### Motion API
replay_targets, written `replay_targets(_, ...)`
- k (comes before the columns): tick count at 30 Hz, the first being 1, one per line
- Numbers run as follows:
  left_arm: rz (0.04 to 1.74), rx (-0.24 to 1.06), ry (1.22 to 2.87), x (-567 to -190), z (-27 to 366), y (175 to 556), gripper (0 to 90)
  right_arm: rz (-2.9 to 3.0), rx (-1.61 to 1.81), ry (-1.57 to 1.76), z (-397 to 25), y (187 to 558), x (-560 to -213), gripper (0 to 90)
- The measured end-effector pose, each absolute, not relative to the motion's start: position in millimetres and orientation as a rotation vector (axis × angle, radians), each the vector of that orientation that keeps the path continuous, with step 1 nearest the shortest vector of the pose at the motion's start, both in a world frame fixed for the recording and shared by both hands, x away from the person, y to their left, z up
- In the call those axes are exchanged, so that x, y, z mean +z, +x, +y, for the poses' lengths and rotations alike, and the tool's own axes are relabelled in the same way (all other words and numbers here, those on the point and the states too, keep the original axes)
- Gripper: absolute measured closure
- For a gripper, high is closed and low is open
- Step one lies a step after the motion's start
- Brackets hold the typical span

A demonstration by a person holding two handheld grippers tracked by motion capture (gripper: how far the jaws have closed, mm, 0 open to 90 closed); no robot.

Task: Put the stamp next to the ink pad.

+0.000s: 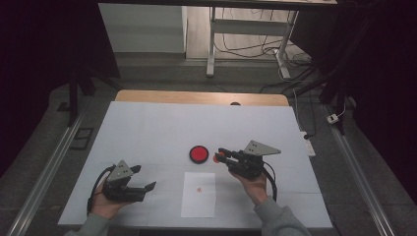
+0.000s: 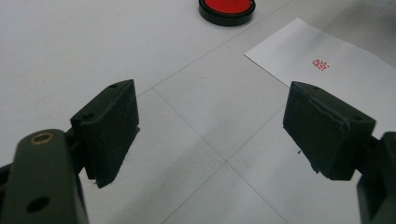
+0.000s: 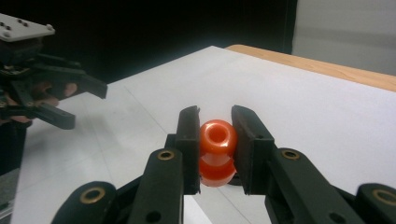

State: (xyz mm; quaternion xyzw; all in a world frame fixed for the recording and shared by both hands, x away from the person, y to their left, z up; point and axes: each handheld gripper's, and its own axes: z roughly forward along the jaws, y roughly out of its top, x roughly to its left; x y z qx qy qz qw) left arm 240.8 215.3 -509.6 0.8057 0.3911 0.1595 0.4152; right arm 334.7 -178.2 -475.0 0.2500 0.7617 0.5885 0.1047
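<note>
I'm pinching the orange stamp (image 3: 216, 152) in my right tool (image 1: 220, 156), holding it above the surface just beside the red ink pad (image 1: 199, 154). The paper (image 1: 198, 195) is already showing one red mark (image 2: 320, 64). My left tool (image 1: 143, 178) is hanging spread, idle.

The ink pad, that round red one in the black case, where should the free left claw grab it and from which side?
Grip the ink pad across its black rim, coming straight down from above: it lies flat and low, so only the rim gives the open left claw opposing sides. Avoid the red inked top.
</note>
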Motion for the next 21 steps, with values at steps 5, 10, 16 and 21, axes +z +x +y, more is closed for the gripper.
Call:
replay_targets(5,0.983,0.392,2.029,-511,214,241,18.9,2.247,1.703,0.737,-177,340,-477,72.5)
replay_targets(10,0.982,0.388,2.032,-511,214,241,18.9,2.263,1.652,0.745,-175,345,-481,72.4)
replay_targets(16,0.984,0.388,2.035,-511,215,241,18.9,2.273,1.579,0.761,-177,351,-486,72.4)
replay_targets(21,0.991,0.384,2.033,-512,216,242,18.9,2.271,1.54,0.796,-185,353,-488,72.4)
